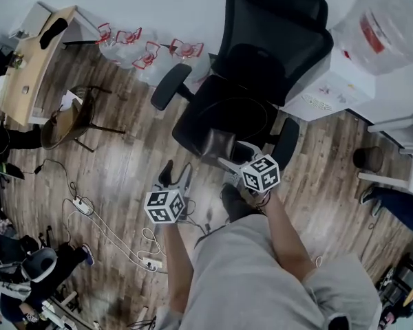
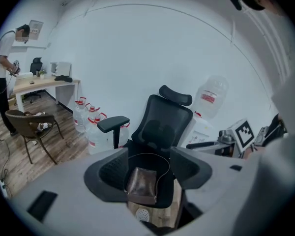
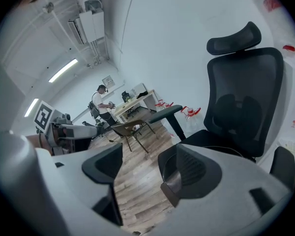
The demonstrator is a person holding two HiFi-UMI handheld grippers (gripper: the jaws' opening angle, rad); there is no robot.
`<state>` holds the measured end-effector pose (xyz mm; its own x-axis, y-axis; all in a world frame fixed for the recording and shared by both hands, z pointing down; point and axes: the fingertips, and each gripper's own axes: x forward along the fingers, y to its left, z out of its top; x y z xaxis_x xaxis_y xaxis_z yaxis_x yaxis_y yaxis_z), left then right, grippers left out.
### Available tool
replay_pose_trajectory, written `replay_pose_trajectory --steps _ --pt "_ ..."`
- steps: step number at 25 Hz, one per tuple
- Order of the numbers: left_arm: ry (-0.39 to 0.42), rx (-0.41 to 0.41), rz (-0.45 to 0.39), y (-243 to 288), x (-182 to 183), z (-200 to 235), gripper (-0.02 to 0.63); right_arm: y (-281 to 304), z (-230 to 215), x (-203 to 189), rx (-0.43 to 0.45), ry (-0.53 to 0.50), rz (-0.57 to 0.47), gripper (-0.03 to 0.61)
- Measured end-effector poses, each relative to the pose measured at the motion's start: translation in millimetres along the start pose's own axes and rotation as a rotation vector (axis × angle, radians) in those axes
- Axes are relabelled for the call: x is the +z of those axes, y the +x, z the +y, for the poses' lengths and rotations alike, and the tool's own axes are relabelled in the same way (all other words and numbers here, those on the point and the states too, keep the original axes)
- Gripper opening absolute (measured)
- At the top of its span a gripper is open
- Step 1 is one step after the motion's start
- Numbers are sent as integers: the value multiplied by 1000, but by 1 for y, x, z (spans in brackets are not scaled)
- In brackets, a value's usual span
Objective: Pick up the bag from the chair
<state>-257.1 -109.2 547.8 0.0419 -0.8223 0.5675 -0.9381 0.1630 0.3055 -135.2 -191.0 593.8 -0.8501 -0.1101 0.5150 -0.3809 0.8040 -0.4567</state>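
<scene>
Fingers (image 2: pixel 108 173) of left gripper (image 2: pixel 148 157) and right gripper (image 3: pixel 150 157) spread, empty; bag (image 2: pixel 141 185) just ahead of the left pair, probably pinch its top.

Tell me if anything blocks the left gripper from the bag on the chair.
Nothing visible does: the bag lies on the chair, framed between the open jaws of the left gripper.

Your bag (image 1: pixel 217 145): small, brown, leathery, sitting at front edge of black chair (image 1: pixel 275 40) seat, thin strap (image 2: pixel 147 153) looped behind.
</scene>
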Motion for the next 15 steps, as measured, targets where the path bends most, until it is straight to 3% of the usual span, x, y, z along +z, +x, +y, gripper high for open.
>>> replay_pose_trajectory --steps 6,15 --pt "36 -34 37 42 14 -2 261 16 -32 15 -44 -18 24 344" --pt "-13 -59 103 59 -20 15 262 50 -50 -9 -116 -60 146 342"
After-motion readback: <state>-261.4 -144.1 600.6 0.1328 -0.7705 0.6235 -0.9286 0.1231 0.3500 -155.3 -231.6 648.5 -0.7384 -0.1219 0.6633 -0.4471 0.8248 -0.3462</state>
